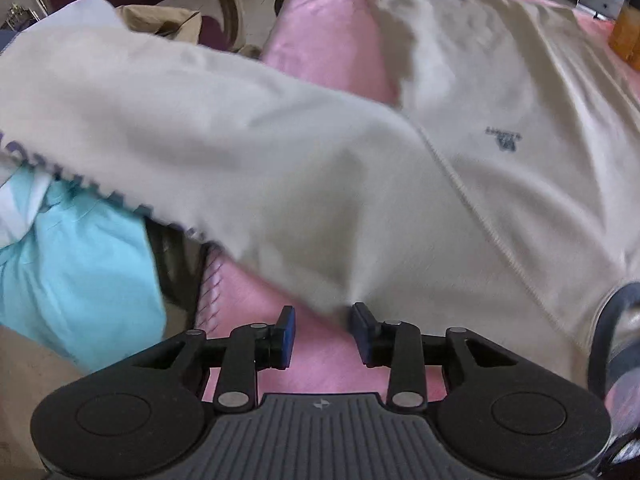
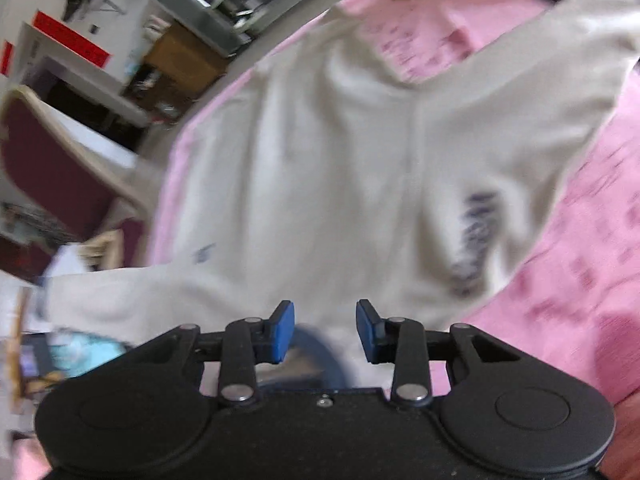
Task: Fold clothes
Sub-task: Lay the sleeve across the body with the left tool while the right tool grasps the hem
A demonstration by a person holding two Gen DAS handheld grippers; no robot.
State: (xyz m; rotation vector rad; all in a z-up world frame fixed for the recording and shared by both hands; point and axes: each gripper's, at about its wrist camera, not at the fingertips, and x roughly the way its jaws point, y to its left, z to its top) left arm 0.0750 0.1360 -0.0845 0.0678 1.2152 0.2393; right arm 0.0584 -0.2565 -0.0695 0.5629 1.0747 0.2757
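Across the frame's middle the cream sweatshirt (image 1: 460, 128) sprawls, soft and floppy; both grippers, left (image 1: 322, 330) and right (image 2: 325, 330), hover narrowly open, empty — pinch at a hem.

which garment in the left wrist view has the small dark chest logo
The cream sweatshirt spread on the pink cover; the light blue garment at left shows none.

Soft even daylight, heavy motion blur, strong fisheye bending and dark vignette at corners.
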